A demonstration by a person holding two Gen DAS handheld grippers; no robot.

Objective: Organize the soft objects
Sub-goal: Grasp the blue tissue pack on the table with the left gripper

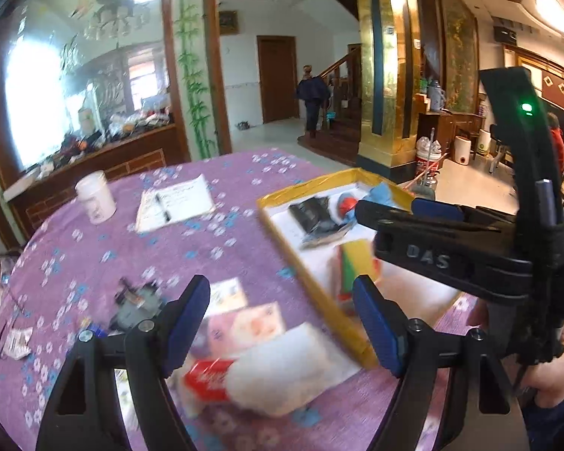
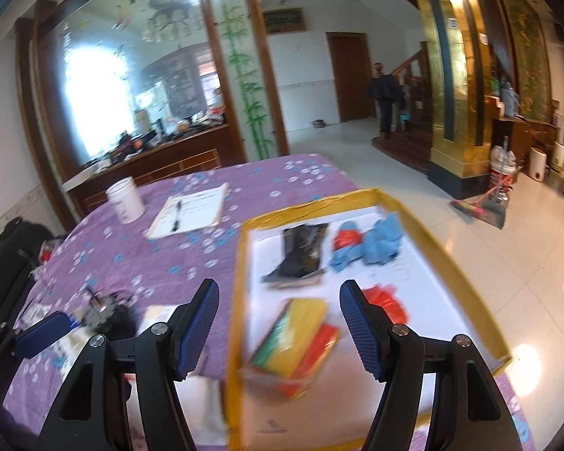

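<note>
Two tools, left tool point(image 1: 282, 323) and right tool point(image 2: 278, 327), part-open, empty. White soft pad point(image 1: 289, 368) lower centre on tabletop point(image 1: 94, 255), beside yellow-rimmed tray point(image 1: 304, 259). Likely light, squashy; pinch near edge.

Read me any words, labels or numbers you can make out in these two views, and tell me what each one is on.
"DAS": raised letters on the black body of the right gripper, seen from the left wrist view.
Handwriting on the white open notebook: too blurred to read.
Print on the white cylindrical jar: too blurred.
White lettering on the red packet: blurred, unreadable.
Print on the black snack bag in the yellow-rimmed tray: unreadable.
</note>
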